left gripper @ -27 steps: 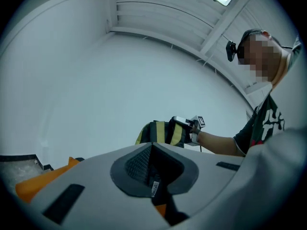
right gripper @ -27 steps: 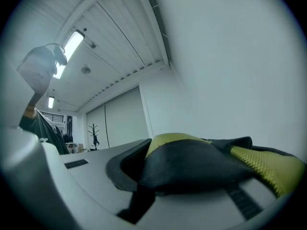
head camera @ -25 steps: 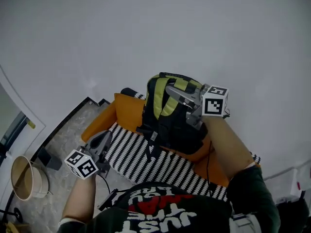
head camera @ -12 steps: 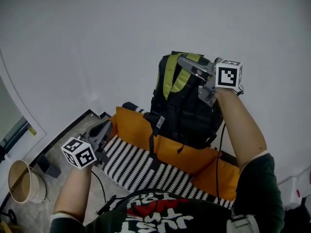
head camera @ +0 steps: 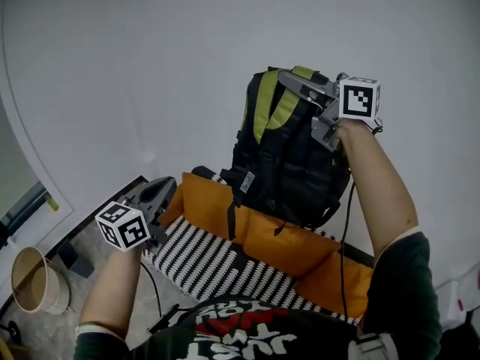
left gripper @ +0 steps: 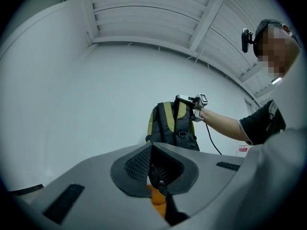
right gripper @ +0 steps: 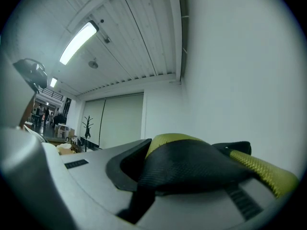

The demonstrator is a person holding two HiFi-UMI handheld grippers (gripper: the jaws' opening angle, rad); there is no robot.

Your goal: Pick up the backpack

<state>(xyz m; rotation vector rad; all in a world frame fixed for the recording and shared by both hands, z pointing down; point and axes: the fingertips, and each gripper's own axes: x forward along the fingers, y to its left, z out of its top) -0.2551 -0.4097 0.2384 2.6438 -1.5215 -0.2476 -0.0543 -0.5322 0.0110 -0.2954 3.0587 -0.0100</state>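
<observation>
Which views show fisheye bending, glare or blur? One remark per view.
Head view: soft even light, backpack sharp, wall edge bowed at left. Left gripper view: black round rim, ceiling beams curve. Right gripper view: same rim, ceiling lamp glares, strap looms large near lens.

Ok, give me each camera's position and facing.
Head view: on the head, steeply down at the backpack; forearms, shirt show.
Left gripper view: on the left gripper, facing the backpack; right arm shows.
Right gripper view: on the right gripper, shut on the strap; no body.
Shared: backpack, in head and left gripper views.
</observation>
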